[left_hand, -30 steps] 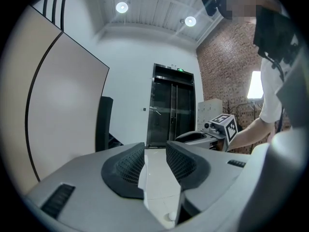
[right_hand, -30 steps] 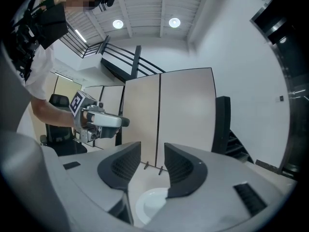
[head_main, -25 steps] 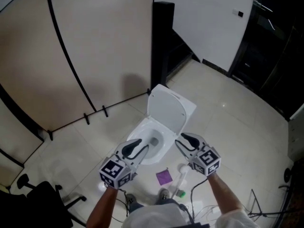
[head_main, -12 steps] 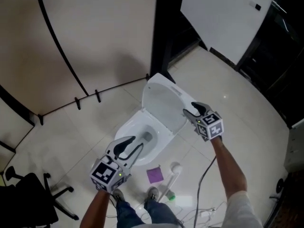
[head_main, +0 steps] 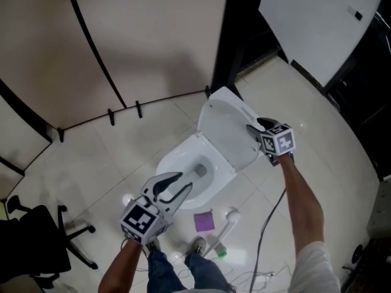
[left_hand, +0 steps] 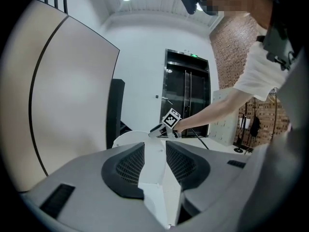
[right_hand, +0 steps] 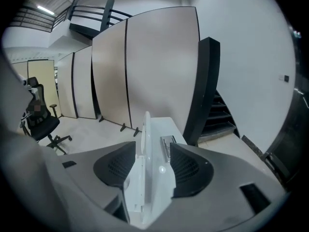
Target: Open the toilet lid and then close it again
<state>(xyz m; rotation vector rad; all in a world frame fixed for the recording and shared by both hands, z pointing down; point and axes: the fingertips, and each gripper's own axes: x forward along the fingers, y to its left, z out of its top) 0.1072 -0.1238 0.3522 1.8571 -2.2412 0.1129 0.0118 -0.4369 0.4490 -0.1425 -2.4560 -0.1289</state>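
Though the head view hides it, right tongs [right_hand: 152,148] just opening, lid [right_hand: 146,129] between

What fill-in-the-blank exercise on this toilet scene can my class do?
1. The toilet lid is ___, not closed.
2. The right gripper has the lid's edge ___ its jaws.
3. The small square on the floor is ___ in colour.
4. The office chair is ___ in colour.
Missing words: open; between; purple; black.
Note: the right gripper's jaws have just been opening, with the lid's edge between them but not gripped.
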